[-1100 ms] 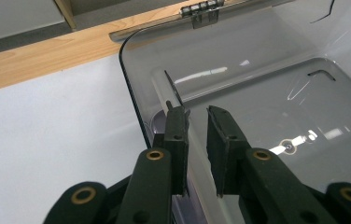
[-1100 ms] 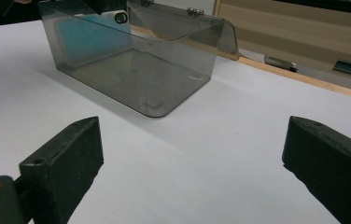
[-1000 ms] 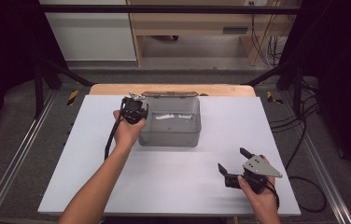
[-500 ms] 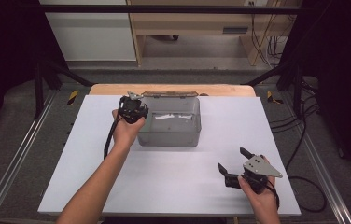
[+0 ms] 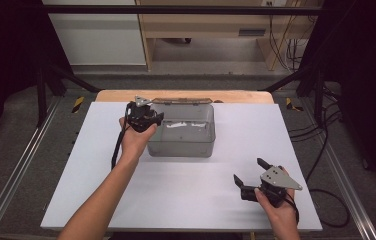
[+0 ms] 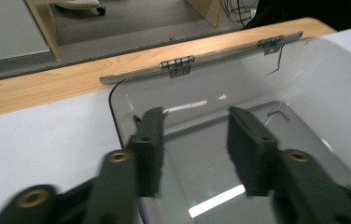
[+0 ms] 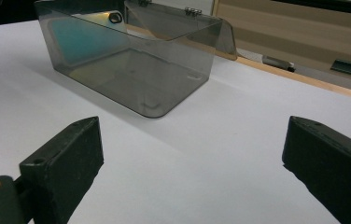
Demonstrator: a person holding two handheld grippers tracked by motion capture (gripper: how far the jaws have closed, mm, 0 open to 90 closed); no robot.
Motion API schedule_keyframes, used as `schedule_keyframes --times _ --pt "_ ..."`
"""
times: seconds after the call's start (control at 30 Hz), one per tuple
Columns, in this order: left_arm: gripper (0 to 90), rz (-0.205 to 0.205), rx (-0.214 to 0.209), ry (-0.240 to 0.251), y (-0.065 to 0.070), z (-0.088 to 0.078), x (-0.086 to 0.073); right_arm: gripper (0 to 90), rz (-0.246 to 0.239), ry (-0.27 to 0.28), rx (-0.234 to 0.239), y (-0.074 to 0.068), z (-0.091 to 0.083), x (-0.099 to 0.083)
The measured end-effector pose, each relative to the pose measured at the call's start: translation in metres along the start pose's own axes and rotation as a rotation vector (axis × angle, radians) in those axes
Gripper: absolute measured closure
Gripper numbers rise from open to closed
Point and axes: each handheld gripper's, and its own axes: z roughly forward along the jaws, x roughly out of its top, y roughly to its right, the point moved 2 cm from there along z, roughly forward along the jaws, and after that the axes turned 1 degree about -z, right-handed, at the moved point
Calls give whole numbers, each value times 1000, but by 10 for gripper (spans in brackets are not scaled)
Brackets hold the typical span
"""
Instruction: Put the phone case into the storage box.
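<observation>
At the far middle of the table (image 5: 186, 200) sits the clear box (image 5: 182, 131), lid hinged back. Your left hand-held gripper (image 6: 197, 149) hangs over its left rim, jaws just opening, gripping nothing. Your right hand-held gripper (image 5: 251, 176) rests well nearer you, wide open, empty.

Left claw (image 5: 152, 121) jaws just opening, empty; right claw (image 5: 248, 176) spread wide.

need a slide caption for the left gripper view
Left gripper, jaws just opening with nothing between them, at the open clear hinged box.
</observation>
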Motion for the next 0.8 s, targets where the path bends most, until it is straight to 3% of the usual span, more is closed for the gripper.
schedule_keyframes --times 0.1,0.2,0.33,0.47,0.63,0.8 --pt "369 -28 -16 28 1 -3 2 55 -1 -3 -1 0 1 0" --pt "232 -24 -18 52 2 -6 3 53 -1 -3 -5 0 2 0" --pt "115 -34 -41 83 3 -12 5 50 -2 6 -13 -1 0 1" --pt "78 -35 -65 128 4 -16 5 50 -2 7 -18 -1 0 1" --pt "50 -51 -87 154 5 -19 5 49 -2 5 -18 0 0 1" --pt "42 -40 -92 168 7 -20 4 49 0 3 -19 0 0 1"
